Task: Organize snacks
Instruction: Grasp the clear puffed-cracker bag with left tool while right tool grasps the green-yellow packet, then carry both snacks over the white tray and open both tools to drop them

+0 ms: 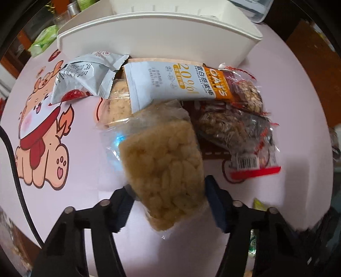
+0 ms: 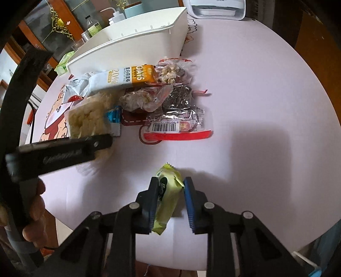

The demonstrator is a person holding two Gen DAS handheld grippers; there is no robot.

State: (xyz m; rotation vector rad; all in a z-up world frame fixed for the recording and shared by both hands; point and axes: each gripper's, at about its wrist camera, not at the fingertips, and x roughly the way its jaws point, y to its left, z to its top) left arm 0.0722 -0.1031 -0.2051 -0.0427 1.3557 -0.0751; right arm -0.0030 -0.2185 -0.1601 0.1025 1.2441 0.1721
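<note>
My left gripper (image 1: pixel 168 204) is shut on a clear-wrapped puffed rice cracker (image 1: pixel 164 170), held above the table; it also shows in the right wrist view (image 2: pixel 87 121). My right gripper (image 2: pixel 170 204) holds a small yellow-green snack packet (image 2: pixel 167 198) between its fingers, low over the table. A pile of snacks lies ahead: an oat bar (image 1: pixel 177 84), a grey pouch (image 1: pixel 83 74), nut and seed bars (image 1: pixel 230 125). A white bin (image 1: pixel 157 38) stands behind the pile.
The round table has a pink cloth (image 2: pixel 255 106) with a cartoon animal print (image 1: pixel 42 132). Bottles and a cabinet (image 2: pixel 64 27) stand beyond the table at left. A white appliance (image 2: pixel 215 8) sits at the far edge.
</note>
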